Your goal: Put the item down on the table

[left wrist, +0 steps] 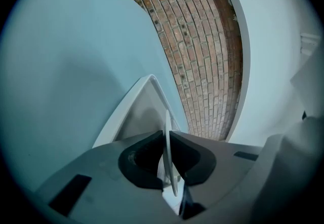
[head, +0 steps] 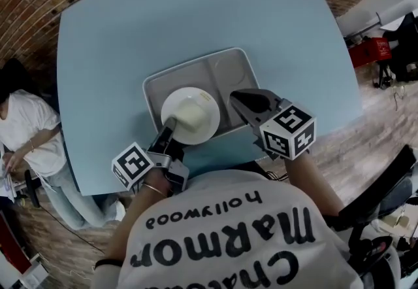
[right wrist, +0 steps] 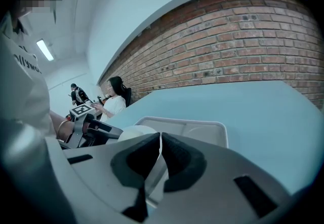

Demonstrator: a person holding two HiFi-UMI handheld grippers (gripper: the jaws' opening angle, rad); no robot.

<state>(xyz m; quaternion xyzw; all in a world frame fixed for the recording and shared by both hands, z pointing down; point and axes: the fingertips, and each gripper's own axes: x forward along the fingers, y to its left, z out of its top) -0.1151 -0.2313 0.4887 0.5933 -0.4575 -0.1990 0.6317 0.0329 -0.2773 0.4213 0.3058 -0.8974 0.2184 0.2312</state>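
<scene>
White plate [head: 190, 115] hangs or sits over the left of the tray [head: 196, 68], just beyond my left tongs [head: 171, 127], which are clenched on its near-left rim and see it edge-on. My right tongs [head: 238, 101] are clenched on the tray's right rim. I judge the left hand does the lowering. I can't make out whether plate or tray touches the worktop [head: 117, 39].
</scene>
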